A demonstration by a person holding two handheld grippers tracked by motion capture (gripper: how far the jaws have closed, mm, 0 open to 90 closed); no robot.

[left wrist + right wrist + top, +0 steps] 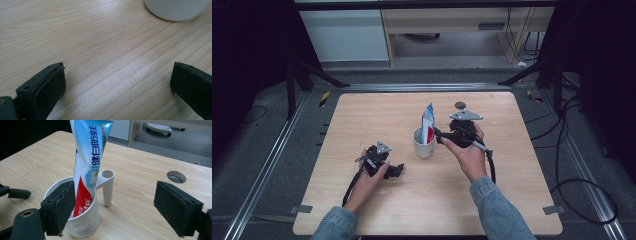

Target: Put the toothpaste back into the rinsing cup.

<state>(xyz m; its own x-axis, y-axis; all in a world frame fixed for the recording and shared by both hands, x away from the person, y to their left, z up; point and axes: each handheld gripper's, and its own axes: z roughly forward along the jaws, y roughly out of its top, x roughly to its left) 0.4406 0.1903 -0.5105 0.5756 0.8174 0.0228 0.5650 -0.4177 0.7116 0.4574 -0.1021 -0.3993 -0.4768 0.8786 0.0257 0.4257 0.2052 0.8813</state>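
Soft, light blue-and-red toothpaste tube stands in white plastic cup beside my released right hand-held gripper; pinch its flat upper half.

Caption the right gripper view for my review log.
Open right gripper beside a white cup holding an upright toothpaste tube on a wooden table.

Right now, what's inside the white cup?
A toothpaste tube stands upright in the white cup, its flat end sticking up above the rim. The cup's wall hides its bottom end.
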